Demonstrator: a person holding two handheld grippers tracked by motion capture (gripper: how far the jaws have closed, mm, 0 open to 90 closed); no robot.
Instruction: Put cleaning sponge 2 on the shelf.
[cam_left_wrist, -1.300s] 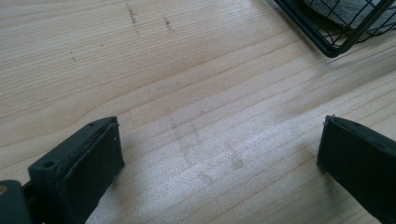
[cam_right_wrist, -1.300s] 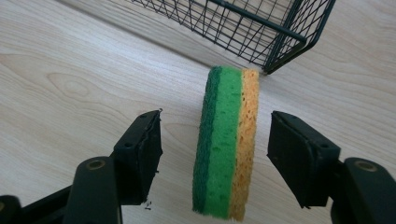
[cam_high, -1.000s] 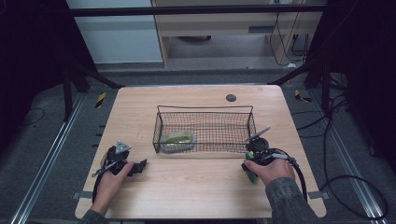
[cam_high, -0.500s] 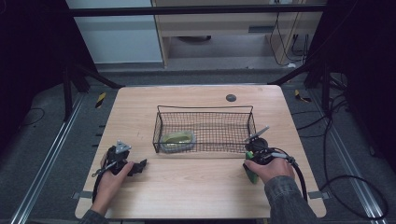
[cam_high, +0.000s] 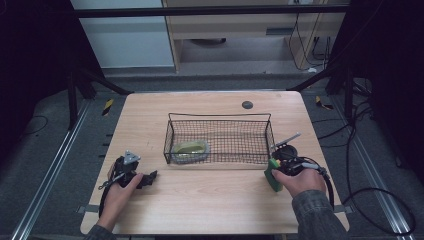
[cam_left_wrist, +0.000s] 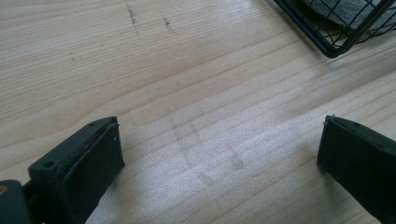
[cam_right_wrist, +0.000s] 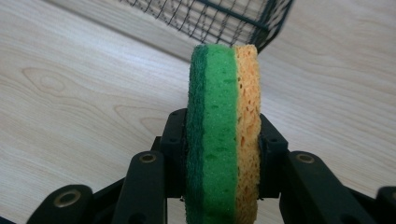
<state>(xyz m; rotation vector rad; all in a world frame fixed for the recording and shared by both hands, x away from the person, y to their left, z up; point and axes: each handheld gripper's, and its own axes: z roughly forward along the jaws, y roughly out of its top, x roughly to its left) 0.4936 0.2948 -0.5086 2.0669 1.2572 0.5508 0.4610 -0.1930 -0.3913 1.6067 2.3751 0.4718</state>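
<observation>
High view: a wooden table (cam_high: 210, 210) fills the centre of the frame, with a black wire basket (cam_high: 219, 137) at its middle. A pale green bowl-like dish (cam_high: 190, 149) lies inside the basket, toward its lower left corner. A small dark round spot (cam_high: 247, 105) sits on the tabletop above the basket, near the far edge.

Lower right of the high view: the right gripper (cam_high: 276, 172), held in the person's right hand (cam_high: 299, 180), stands just beside the basket's lower right corner. Its jaws have just been closing and now pinch a sponge (cam_high: 273, 175), which stands on edge between them. In the right gripper view the sponge (cam_right_wrist: 223, 135) rises upright through the middle of the frame, green layer to the left and yellow layer to the right, with a black pad pressed against each face. The basket's corner (cam_right_wrist: 224, 18) shows at the top of that frame, apart from the sponge.

Lower left of the high view: the left gripper (cam_high: 147, 179), held in the left hand (cam_high: 120, 192), rests low over the table, well apart from the basket. In the left gripper view its two jaws stand spread wide at the lower corners, with bare wood between them and a basket corner (cam_left_wrist: 336, 28) at upper right.
</observation>
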